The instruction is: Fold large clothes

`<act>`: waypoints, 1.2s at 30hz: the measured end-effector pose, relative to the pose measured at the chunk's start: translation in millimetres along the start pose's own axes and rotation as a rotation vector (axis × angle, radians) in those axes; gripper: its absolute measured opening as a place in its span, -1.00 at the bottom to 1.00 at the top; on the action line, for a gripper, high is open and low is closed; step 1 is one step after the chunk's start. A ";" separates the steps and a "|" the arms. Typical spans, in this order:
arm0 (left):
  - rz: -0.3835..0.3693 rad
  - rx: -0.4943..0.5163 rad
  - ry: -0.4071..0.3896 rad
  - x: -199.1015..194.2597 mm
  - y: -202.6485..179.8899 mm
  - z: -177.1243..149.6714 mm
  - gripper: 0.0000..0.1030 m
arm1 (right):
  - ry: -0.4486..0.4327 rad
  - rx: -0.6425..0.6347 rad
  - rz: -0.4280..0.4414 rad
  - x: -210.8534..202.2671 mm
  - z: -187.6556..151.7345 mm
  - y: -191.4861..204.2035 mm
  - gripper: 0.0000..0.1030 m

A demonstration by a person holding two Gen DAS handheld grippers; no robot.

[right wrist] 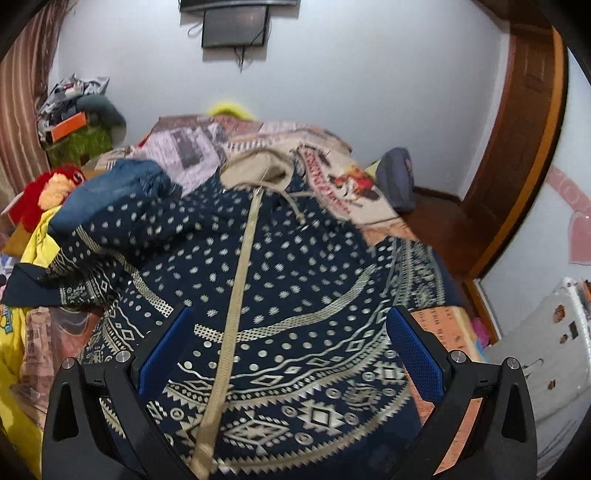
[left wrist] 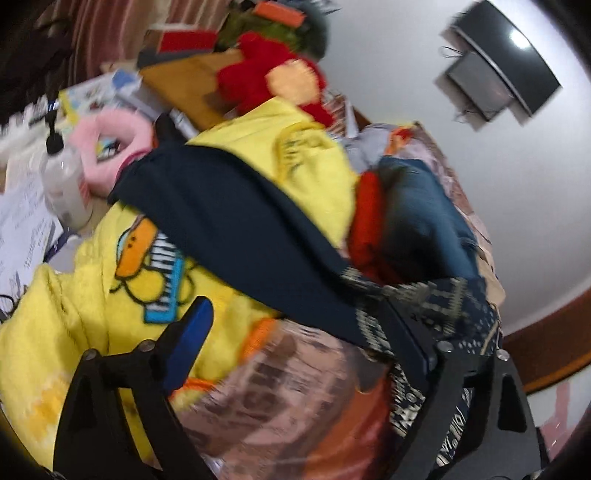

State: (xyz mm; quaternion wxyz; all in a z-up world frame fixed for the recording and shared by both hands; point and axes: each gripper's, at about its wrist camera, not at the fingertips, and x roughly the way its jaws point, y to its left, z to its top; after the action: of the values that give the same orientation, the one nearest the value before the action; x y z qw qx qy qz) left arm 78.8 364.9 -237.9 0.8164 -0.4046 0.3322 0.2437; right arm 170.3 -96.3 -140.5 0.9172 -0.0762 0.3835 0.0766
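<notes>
A navy zip-up hoodie (right wrist: 295, 277) with a pale geometric pattern lies spread on the bed, its beige hood (right wrist: 258, 170) at the far end and its zipper (right wrist: 240, 277) running toward me. My right gripper (right wrist: 291, 354) hangs open over its lower body, with the zipper between the fingers. One sleeve (right wrist: 110, 236) stretches left across a yellow cartoon garment (left wrist: 129, 277). In the blurred left wrist view that sleeve (left wrist: 240, 229) runs diagonally to my left gripper (left wrist: 303, 332), which is open. The patterned sleeve fabric lies by the right finger (left wrist: 413, 347).
Blue jeans (left wrist: 424, 214) and a red cloth lie on the printed bedspread (left wrist: 288, 387) beyond the sleeve. A pump bottle (left wrist: 66, 184), a pink fluffy item (left wrist: 110, 147) and a red plush toy (left wrist: 266, 81) crowd the left side. A wooden door (right wrist: 517, 147) stands at right, a wall screen (right wrist: 236, 26) behind.
</notes>
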 end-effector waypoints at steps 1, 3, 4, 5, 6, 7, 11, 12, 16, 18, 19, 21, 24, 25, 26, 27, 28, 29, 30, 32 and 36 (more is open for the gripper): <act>-0.007 -0.022 0.007 4.6 8.8 3.8 0.71 | 0.019 0.009 0.020 6.0 1.8 2.2 1.00; -0.026 -0.080 0.023 18.5 28.3 9.6 0.59 | 0.043 0.027 0.048 15.0 4.5 4.4 1.00; -0.030 -0.106 0.035 24.9 35.9 11.9 0.54 | 0.060 0.043 0.067 21.0 6.7 5.8 1.00; -0.041 -0.143 0.051 34.5 46.0 14.4 0.45 | 0.072 0.056 0.081 25.0 7.7 7.7 1.00; -0.045 -0.163 0.060 40.5 50.4 15.7 0.37 | 0.077 0.063 0.089 27.6 8.4 8.4 1.00; -0.053 -0.180 0.065 45.3 52.7 16.8 0.34 | 0.091 0.077 0.104 32.6 9.2 9.8 1.00; -0.049 -0.167 0.030 53.6 50.1 23.8 0.32 | 0.132 0.089 0.119 45.4 8.4 12.3 1.00; -0.032 -0.158 0.020 54.9 47.5 25.3 0.32 | 0.139 0.091 0.119 47.5 7.9 11.9 1.00; 0.097 -0.087 -0.021 55.5 34.9 26.8 -0.17 | 0.161 0.109 0.125 50.8 6.5 8.3 1.00; 0.151 -0.016 -0.051 52.1 23.8 27.1 -0.71 | 0.159 0.125 0.132 48.8 6.6 4.7 1.00; 0.167 0.007 -0.064 50.3 20.0 27.7 -0.80 | 0.156 0.135 0.136 46.8 6.5 2.3 1.00; 0.222 0.091 -0.109 40.9 1.5 28.4 -0.95 | 0.154 0.148 0.140 44.6 6.7 -0.3 1.00; 0.236 0.213 -0.185 20.4 -31.2 29.0 -0.96 | 0.148 0.171 0.155 39.6 6.3 -6.7 1.00; 0.226 0.261 -0.220 9.5 -46.7 28.5 -0.96 | 0.140 0.180 0.159 36.8 6.1 -9.9 1.00; 0.213 0.300 -0.249 0.7 -60.9 28.8 -0.96 | 0.134 0.186 0.161 34.7 6.3 -12.8 1.00; 0.200 0.328 -0.271 -7.9 -72.5 27.7 -0.96 | 0.127 0.191 0.164 32.4 5.9 -15.2 1.00; 0.177 0.364 -0.300 -19.6 -89.6 26.1 -0.96 | 0.121 0.195 0.166 30.1 6.3 -18.9 1.00; 0.155 0.388 -0.321 -27.8 -101.1 25.5 -0.96 | 0.116 0.197 0.169 28.7 6.5 -21.2 1.00; 0.129 0.417 -0.346 -38.5 -115.2 23.9 -0.96 | 0.111 0.198 0.172 27.2 7.2 -23.9 1.00; 0.079 0.471 -0.393 -55.6 -143.9 21.6 -0.96 | 0.098 0.197 0.180 24.7 8.9 -30.4 1.00; -0.048 0.565 -0.455 -86.2 -202.1 9.6 -0.96 | 0.070 0.181 0.183 22.1 12.5 -43.9 1.00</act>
State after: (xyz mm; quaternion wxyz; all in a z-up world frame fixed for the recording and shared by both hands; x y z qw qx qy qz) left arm 159.9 249.8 -69.0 0.9545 -0.1063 0.1865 0.2068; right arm 203.0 -135.0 -144.0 0.8957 0.0397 0.4258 0.1223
